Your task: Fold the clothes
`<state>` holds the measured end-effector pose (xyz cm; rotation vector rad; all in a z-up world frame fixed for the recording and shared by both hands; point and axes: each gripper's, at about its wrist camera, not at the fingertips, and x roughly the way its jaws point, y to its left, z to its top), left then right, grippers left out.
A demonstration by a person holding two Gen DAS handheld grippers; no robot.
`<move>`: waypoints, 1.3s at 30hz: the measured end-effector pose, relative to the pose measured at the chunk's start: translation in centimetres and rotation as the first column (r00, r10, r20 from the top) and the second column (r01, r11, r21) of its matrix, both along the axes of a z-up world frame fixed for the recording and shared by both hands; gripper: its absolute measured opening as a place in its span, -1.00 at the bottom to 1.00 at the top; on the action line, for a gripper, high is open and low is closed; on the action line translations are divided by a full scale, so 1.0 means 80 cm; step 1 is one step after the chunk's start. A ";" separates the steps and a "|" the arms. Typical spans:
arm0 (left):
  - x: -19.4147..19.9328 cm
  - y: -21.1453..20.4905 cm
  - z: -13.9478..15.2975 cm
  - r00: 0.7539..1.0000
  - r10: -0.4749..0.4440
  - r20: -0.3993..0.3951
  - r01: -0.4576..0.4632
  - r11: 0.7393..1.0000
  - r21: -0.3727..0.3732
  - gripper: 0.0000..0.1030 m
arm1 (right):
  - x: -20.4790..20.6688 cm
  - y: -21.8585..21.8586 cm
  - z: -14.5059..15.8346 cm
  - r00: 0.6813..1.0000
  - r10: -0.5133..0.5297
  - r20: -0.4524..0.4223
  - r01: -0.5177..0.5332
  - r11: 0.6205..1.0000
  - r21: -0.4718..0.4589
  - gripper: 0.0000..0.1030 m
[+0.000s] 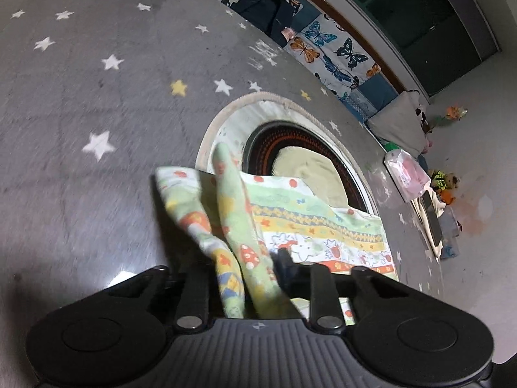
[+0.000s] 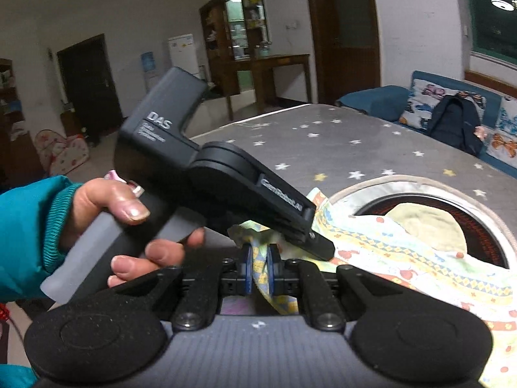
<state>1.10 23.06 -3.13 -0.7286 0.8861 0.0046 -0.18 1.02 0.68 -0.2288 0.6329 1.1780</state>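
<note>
A patterned garment in pale green, yellow and white with mushroom and flower prints lies over a round hole in a grey star-print table cover. My left gripper is shut on a bunched fold of the garment and lifts it. My right gripper is shut on another fold of the same garment between its blue pads. The left gripper also shows in the right wrist view, held by a hand in a teal sleeve, right next to my right fingers.
The round hole holds a dark heater grille and a yellow cloth. A blue sofa with butterfly cushions and a dark backpack stands beyond the table. Bags and toys lie on the floor to the right.
</note>
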 end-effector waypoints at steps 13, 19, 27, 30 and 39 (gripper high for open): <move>-0.004 0.005 0.000 1.000 -0.015 0.002 0.015 0.998 0.060 -0.74 | 0.039 -0.064 -0.003 0.989 -0.151 -0.004 0.151 0.988 -0.031 -0.31; -0.005 0.007 0.001 1.000 -0.028 0.011 0.027 0.996 0.085 -0.74 | 0.107 -0.131 -0.028 0.904 -0.428 0.013 0.427 0.900 -0.092 -0.18; -0.001 0.008 0.004 0.999 -0.051 0.010 0.050 0.990 0.131 -0.74 | 0.155 -0.170 -0.065 0.818 -0.575 -0.014 0.570 0.814 -0.111 0.04; 0.001 0.008 0.004 0.998 -0.059 0.010 0.057 0.989 0.138 -0.72 | 0.158 -0.164 -0.072 0.822 -0.570 -0.025 0.564 0.818 -0.110 0.03; 0.003 0.009 0.005 0.996 -0.091 0.022 0.086 0.983 0.164 -0.69 | 0.158 -0.154 -0.071 0.834 -0.546 -0.076 0.538 0.837 -0.102 -0.51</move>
